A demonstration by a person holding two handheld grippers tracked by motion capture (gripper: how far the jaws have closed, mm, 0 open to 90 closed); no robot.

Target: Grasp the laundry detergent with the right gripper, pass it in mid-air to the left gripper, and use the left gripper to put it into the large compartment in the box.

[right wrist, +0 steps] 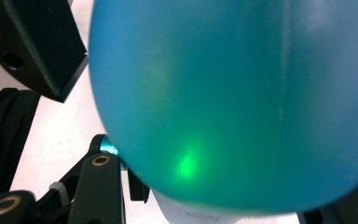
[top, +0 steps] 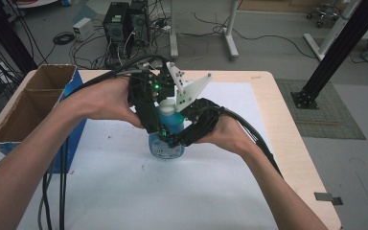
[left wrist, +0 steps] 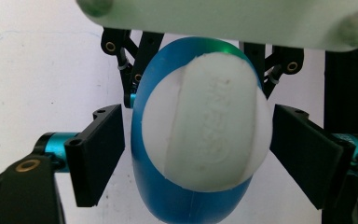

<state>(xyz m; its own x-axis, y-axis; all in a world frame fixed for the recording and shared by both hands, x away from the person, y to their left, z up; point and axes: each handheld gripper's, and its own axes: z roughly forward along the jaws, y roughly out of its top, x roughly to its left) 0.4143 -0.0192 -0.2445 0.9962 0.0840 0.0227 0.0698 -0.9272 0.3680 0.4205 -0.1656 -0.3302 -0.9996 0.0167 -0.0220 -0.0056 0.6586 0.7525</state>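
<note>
On the white table mat (top: pixel 124 191), near centre, a blue bottle (top: pixel 166 143) stands upright. Right gripper (top: pixel 184 136) clamps its body; left gripper (top: pixel 160 125), from above, straddles the white cap (left wrist: pixel 205 121) with jaws released. Off-centre closing might tip the bottle. Far left, a cardboard box (top: pixel 26 108).

1. Cardboard box (top: pixel 28 103) with blue side, open top, two compartments; sits well to the left of the grippers, at the table's left edge.
2. Wooden table (top: pixel 278 124) with a white sheet (top: pixel 172 191) over it, beneath the grippers.
3. Two black computer towers (top: pixel 124 21) on the floor, beyond the grippers, past the table's far edge; cables lie around them.
4. Small white box (top: pixel 82 28) on the floor, left of the towers.
5. White desk frame legs (top: pixel 230 33) beyond and right of the grippers.
6. Black metal post (top: pixel 335 52) on a floor plate, far right.
</note>
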